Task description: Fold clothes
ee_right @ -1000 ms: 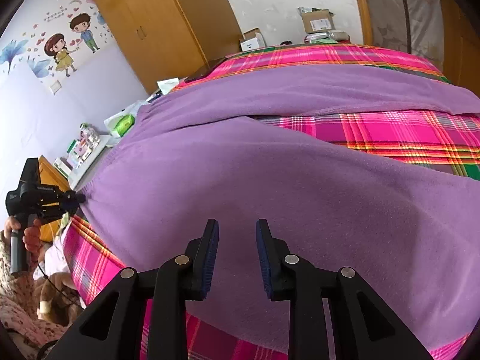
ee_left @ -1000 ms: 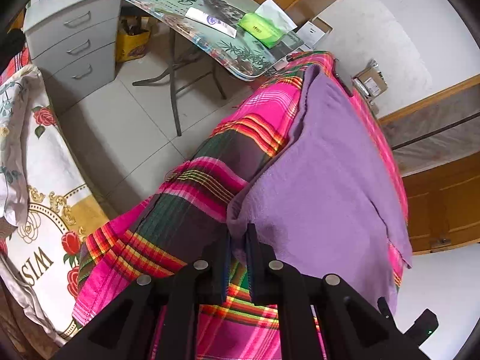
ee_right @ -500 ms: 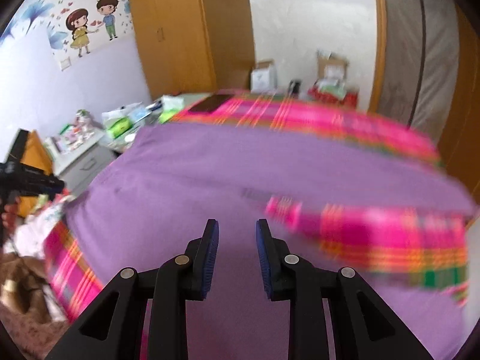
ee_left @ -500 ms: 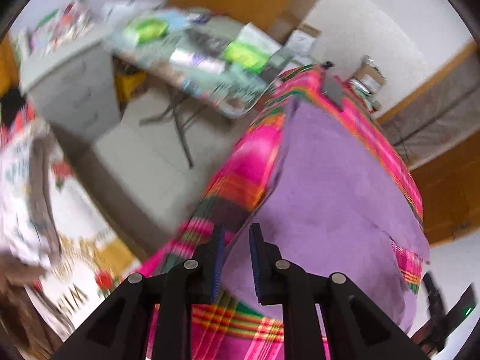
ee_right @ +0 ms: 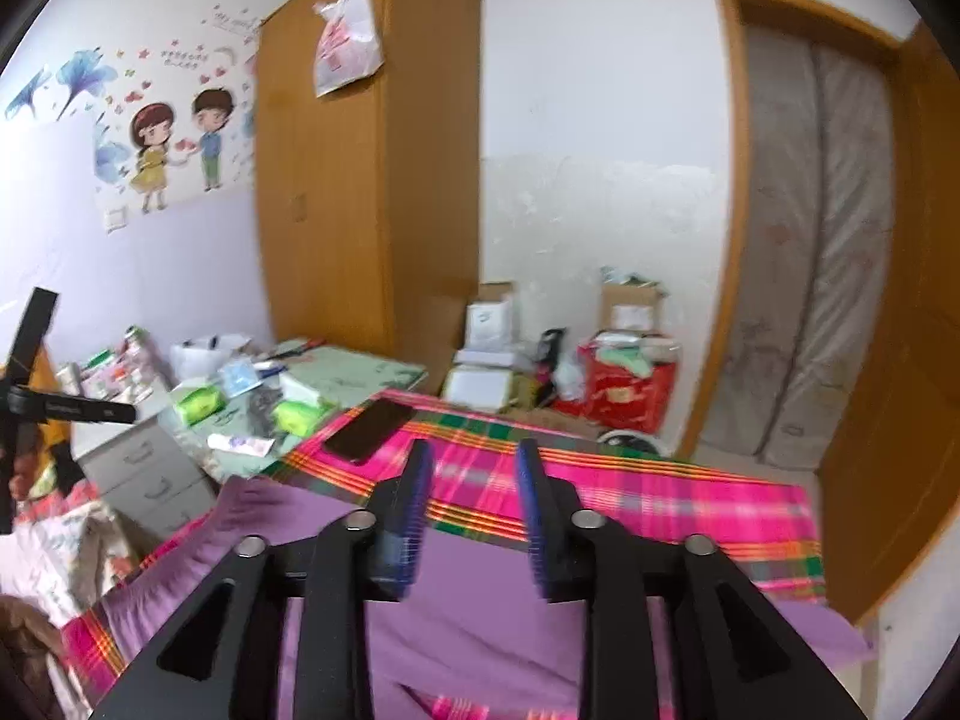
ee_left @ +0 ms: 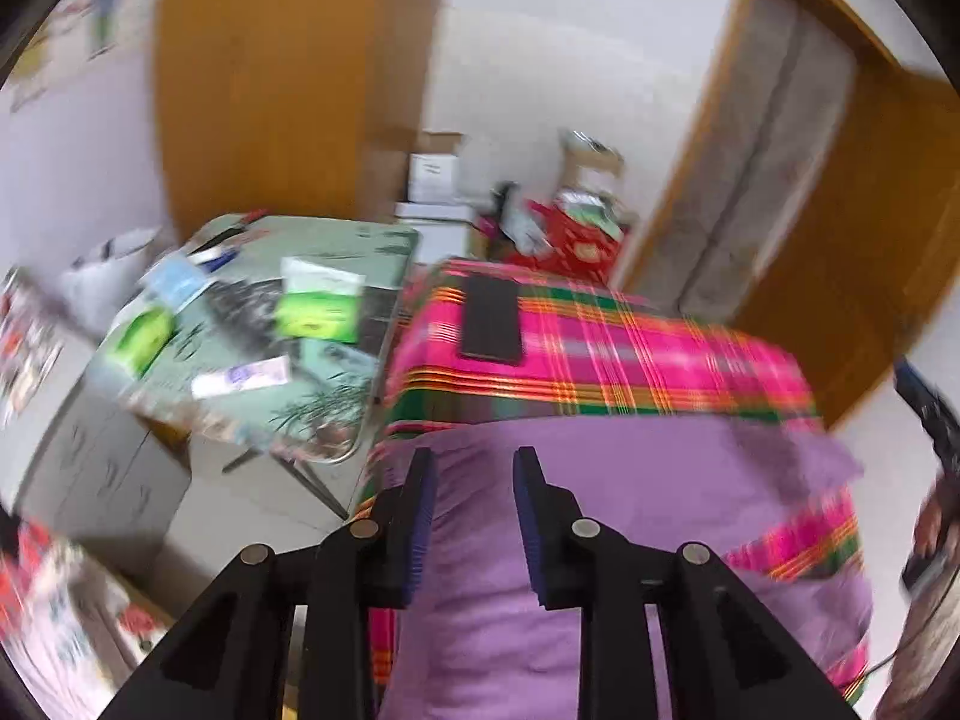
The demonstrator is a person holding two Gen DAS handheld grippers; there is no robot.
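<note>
Purple garment (ee_left: 600, 540) lies spread over the pink plaid sheet (ee_left: 600, 354) at lower centre; the left tool (ee_left: 471, 498) and right tool (ee_right: 474, 498) hover above it, both parted, gripping nothing.

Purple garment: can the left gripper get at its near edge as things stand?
Probably yes. The left gripper is open and empty, with the purple garment spread on the plaid cloth straight ahead of its fingers. Nothing lies between them. The view is blurred, so the gap is hard to judge.
</note>
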